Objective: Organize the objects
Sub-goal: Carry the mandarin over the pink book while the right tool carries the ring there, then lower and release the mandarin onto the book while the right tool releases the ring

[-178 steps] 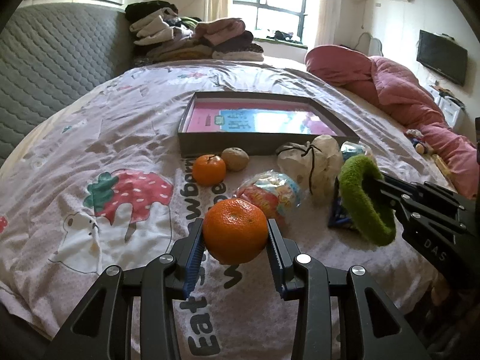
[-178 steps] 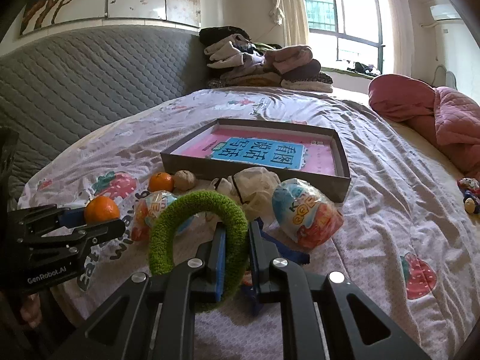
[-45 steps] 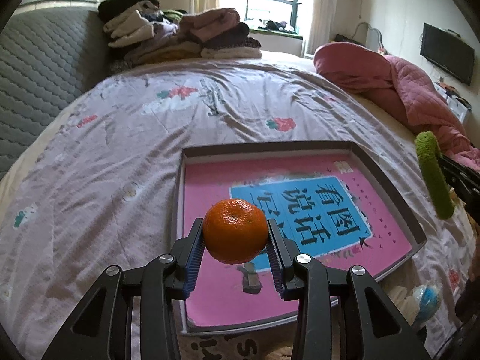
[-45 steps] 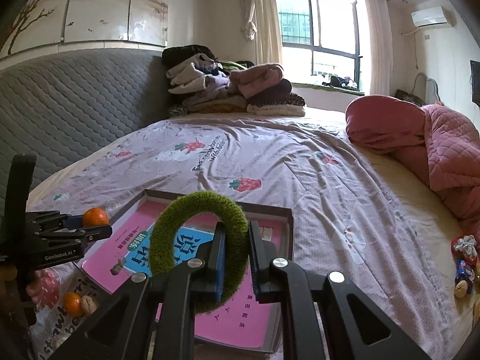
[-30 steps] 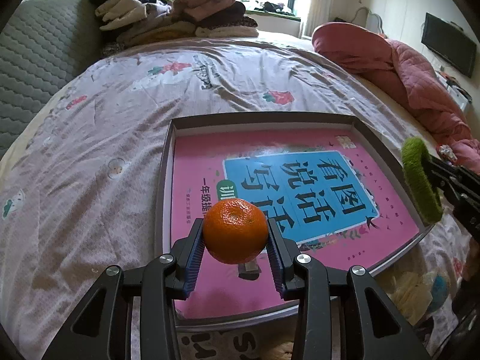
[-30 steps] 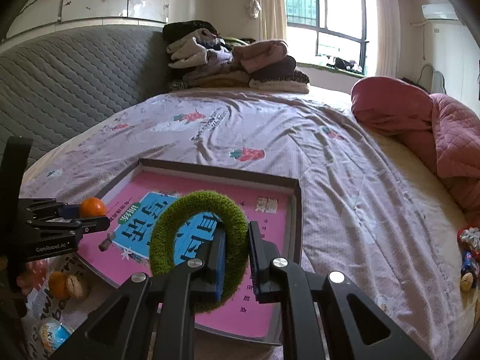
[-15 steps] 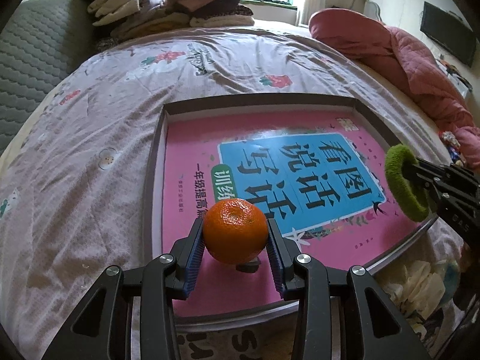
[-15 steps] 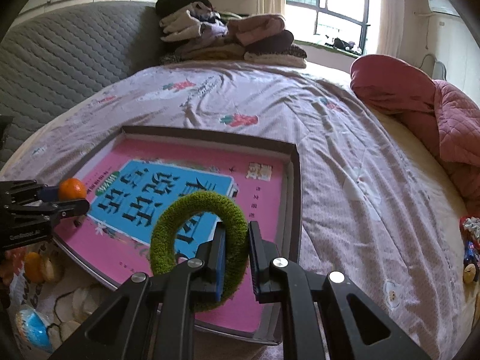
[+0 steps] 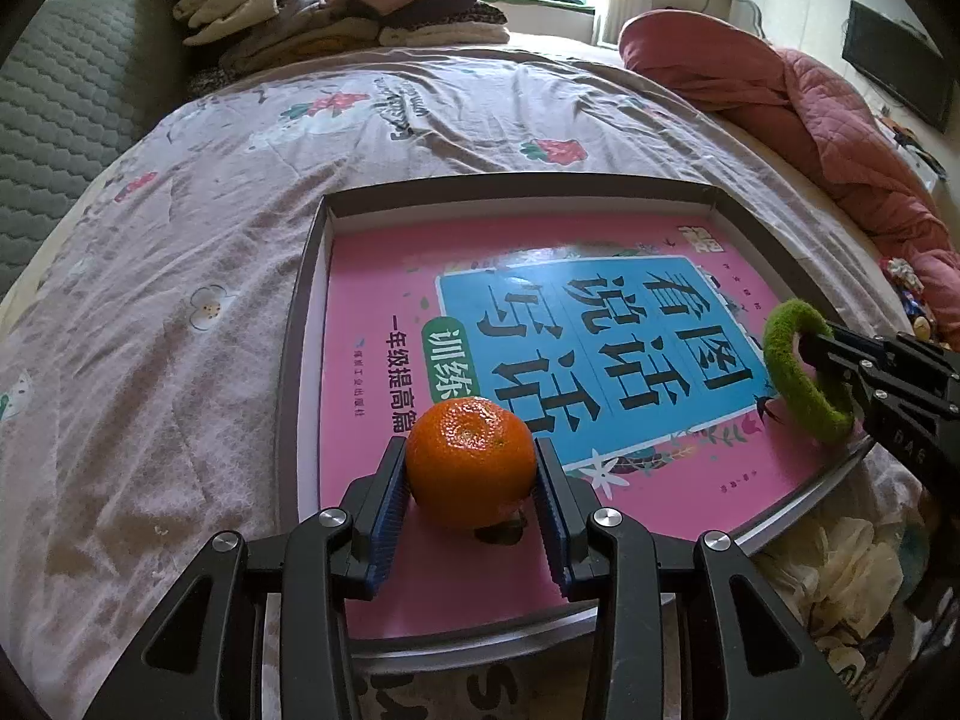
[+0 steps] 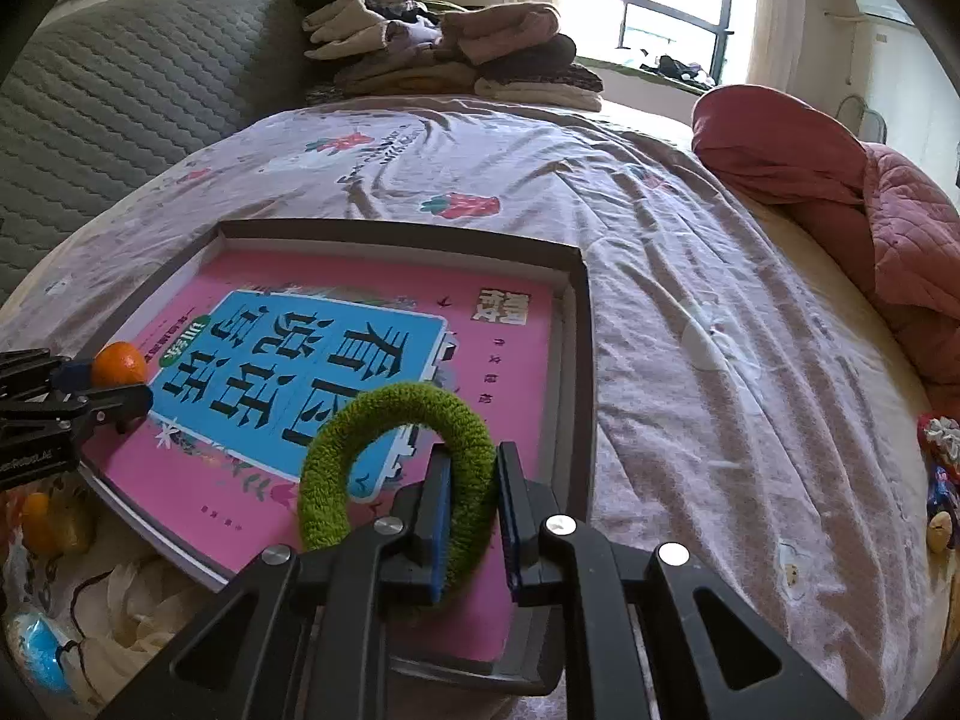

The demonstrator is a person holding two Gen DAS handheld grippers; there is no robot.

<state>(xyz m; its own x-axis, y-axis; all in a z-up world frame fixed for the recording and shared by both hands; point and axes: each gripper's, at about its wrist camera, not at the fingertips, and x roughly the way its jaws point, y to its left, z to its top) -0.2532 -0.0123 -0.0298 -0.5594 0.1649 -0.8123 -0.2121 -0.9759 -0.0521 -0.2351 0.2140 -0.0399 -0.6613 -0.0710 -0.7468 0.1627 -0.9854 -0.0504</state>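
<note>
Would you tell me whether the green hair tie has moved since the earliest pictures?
Yes. The green hair tie, in the right gripper, moved from before the tray's near wall to over it.

The left tool (image 9: 473,483) is gripping something, pointing steeply downward; the right tool (image 10: 474,501), at its three o'clock, is clamping likewise.

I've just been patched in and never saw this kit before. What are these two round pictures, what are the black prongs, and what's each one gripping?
Each picture comes from a fisheye camera on a hand-held two-finger gripper, looking along its fingers. The left gripper is shut on a round orange tangerine; the right gripper is shut on a fuzzy green fabric ring. Both hover over a shallow grey box holding a pink book with a blue panel, on a bed with a strawberry-print sheet. Each gripper also shows at the edge of the other's view.
</note>
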